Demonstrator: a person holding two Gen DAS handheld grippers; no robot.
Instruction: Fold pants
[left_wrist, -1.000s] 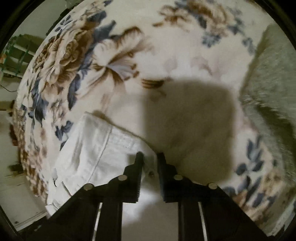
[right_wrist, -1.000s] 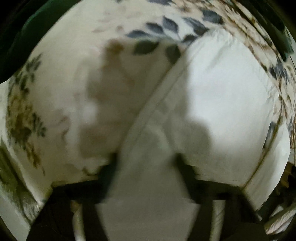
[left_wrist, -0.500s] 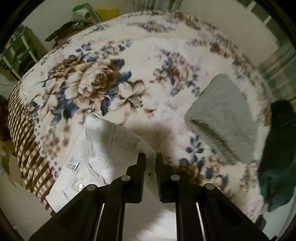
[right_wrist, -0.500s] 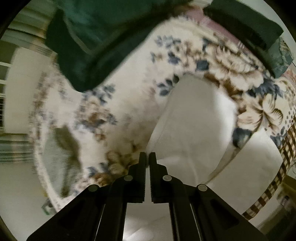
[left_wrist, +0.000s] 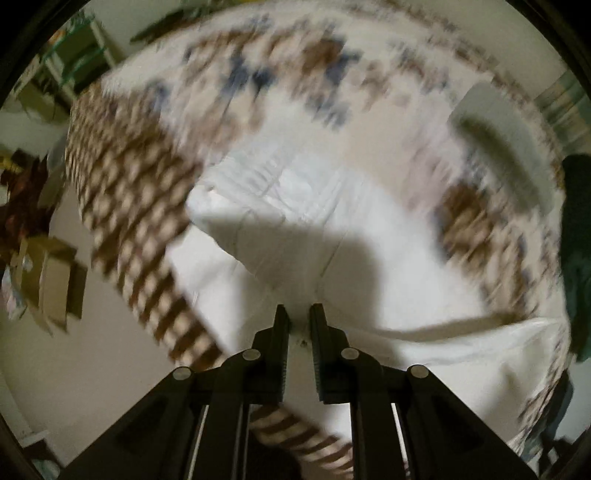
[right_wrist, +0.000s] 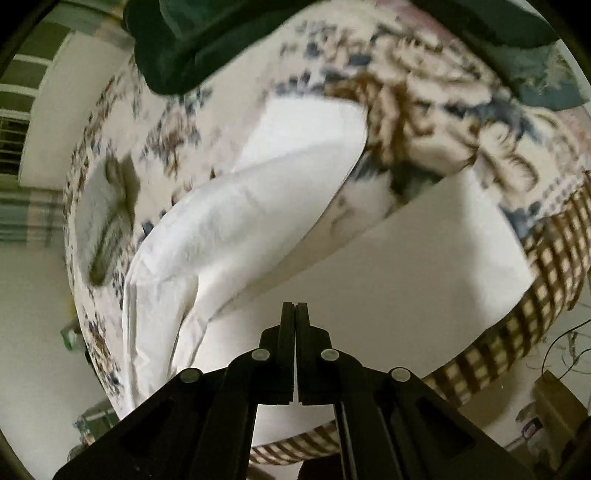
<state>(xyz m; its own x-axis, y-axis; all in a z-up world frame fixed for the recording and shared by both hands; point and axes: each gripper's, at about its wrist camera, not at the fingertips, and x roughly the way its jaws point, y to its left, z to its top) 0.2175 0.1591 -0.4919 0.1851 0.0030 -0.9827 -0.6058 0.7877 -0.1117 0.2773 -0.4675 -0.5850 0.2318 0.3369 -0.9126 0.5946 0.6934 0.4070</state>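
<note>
White pants (right_wrist: 258, 206), lifted partly off the floral bedspread (right_wrist: 424, 110), pinched at an edge by the closed left gripper (left_wrist: 298, 325) and closed right gripper (right_wrist: 294, 314); first fold judged underway, none completed, later folds outstanding.

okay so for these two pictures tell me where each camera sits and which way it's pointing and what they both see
Left wrist: sits on the left gripper, looks steeply down along its fingers at the white pants on the floral blanket; both black fingers show, pinching white fabric.
Right wrist: sits on the right gripper, looks steeply down at the lifted pants; both fingers show, closed on fabric.
Shared: the pants, the blanket, the grey folded cloth, the dark green fabric.
</note>
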